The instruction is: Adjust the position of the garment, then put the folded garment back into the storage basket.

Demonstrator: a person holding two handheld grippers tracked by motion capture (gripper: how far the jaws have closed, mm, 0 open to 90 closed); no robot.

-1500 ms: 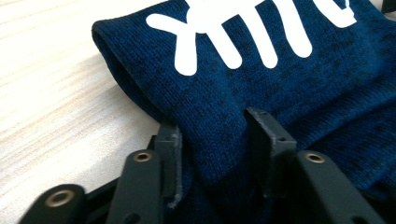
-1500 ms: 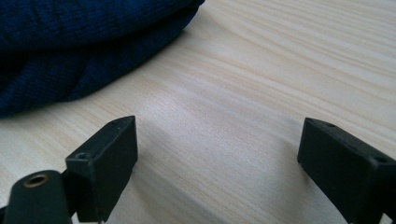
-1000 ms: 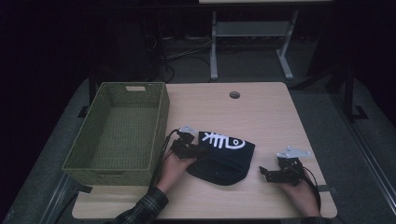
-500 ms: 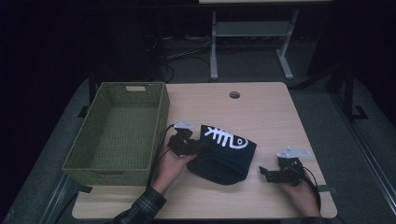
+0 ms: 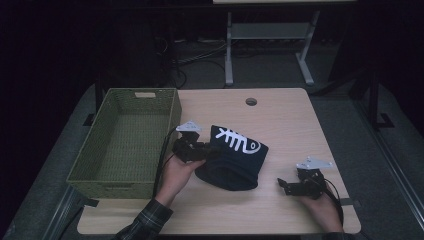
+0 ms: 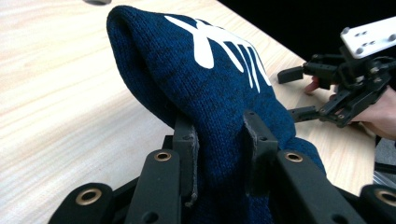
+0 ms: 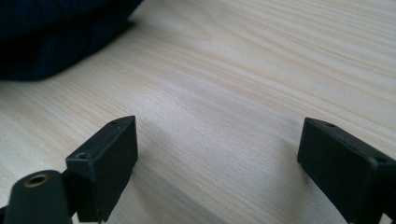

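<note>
In the high view, a dark blue knitted hat (image 5: 234, 159) with a white fish-bone print is seen on the wooden table (image 5: 280, 120), just right of a green woven basket (image 5: 125, 145). Its left edge is pinched by the left gripper (image 5: 200, 150); the right gripper (image 5: 286, 185) is held apart, near the table's front right.

In the left gripper view, the hat (image 6: 210, 88) is clamped between the pads and partly lifted.

In the right gripper view, the jaws are spread wide over bare wood.

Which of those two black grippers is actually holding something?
The left gripper, beside the basket: its jaws pinch the blue knit hat. The right gripper is open over bare table.
</note>
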